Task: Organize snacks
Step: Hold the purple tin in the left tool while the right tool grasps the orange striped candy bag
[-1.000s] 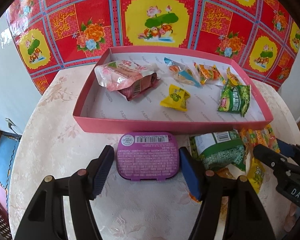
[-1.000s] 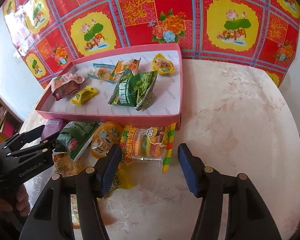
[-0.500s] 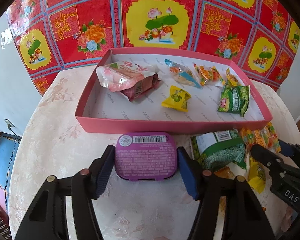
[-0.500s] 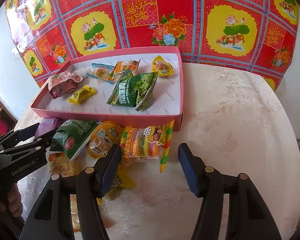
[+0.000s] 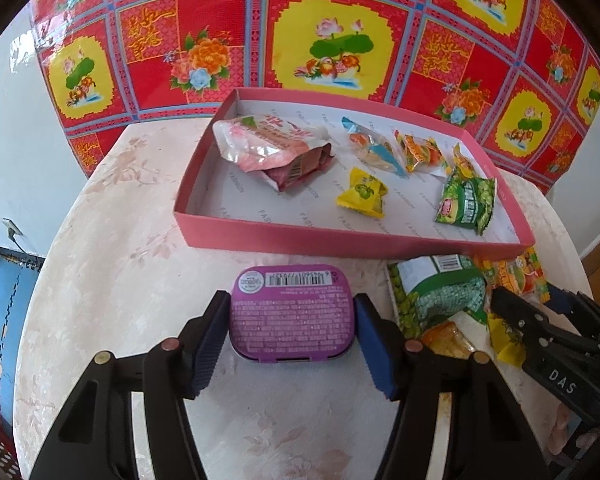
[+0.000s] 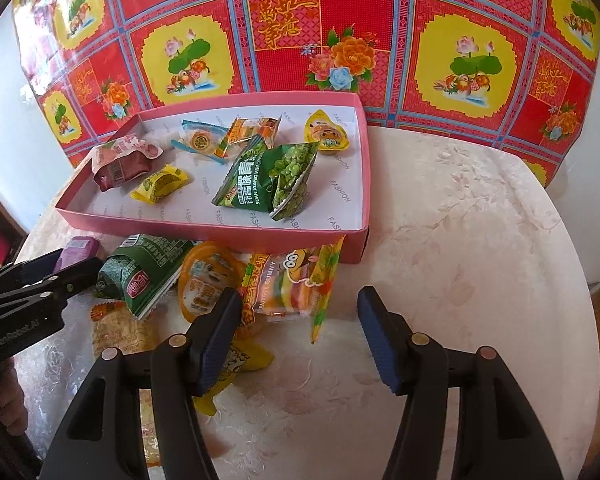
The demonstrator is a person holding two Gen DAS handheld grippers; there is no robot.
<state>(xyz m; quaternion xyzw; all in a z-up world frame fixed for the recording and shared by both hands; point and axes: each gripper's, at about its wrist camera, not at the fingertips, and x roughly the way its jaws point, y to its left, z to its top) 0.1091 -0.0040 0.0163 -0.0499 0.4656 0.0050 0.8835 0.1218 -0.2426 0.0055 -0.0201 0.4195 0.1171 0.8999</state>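
A purple tin (image 5: 293,312) lies label-side up on the table, just in front of the pink box (image 5: 340,242). My left gripper (image 5: 292,322) is shut on the tin, one blue pad against each short side. My right gripper (image 6: 296,320) stands open over the loose pile, with a burger gummy packet (image 6: 296,284) just ahead of its left pad. Beside that packet lie an orange jelly cup (image 6: 204,280) and a green pea bag (image 6: 144,272). The pink box (image 6: 220,230) holds several snacks, among them a green pea packet (image 6: 268,180) and a pink pouch (image 5: 272,146).
A red and yellow flowered cloth (image 6: 340,40) hangs behind the table. The table's right half (image 6: 460,240) is bare cream cloth. In the right wrist view the left gripper (image 6: 60,270) sits at the far left, with a hand (image 6: 4,400) below it.
The left jaws have closed in from either side until both pads touch the purple tin. The right gripper has stayed over the loose pile with its jaws apart.
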